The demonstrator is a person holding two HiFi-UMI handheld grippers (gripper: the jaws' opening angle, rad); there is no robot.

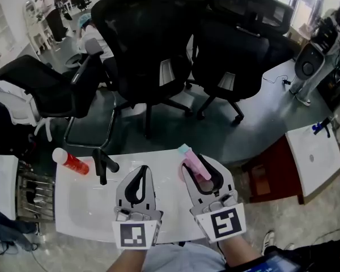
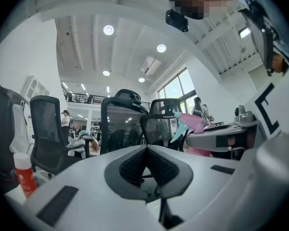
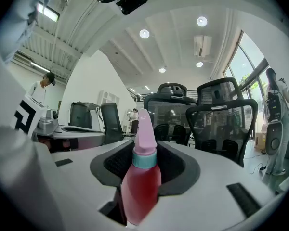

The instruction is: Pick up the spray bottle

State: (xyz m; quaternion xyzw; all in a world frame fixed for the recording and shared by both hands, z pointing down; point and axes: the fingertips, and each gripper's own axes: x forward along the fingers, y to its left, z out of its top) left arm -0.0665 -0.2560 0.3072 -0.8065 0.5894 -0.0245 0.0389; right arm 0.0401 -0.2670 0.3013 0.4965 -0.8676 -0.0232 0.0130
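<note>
Two big black chairs point(image 1: 153, 44) stand far out past the fingers. A white surface point(image 1: 85, 208) lies under both pairs of fingers. The left gripper point(image 1: 141, 171) has its fingers closed together with nothing in them. The right gripper point(image 1: 197, 163) has its fingers squeezed on the spray bottle point(image 3: 140, 177), whose pink top pokes out past the fingertips. A small red bottle point(image 1: 72, 162) lies on the surface, left of the left fingers.
</note>
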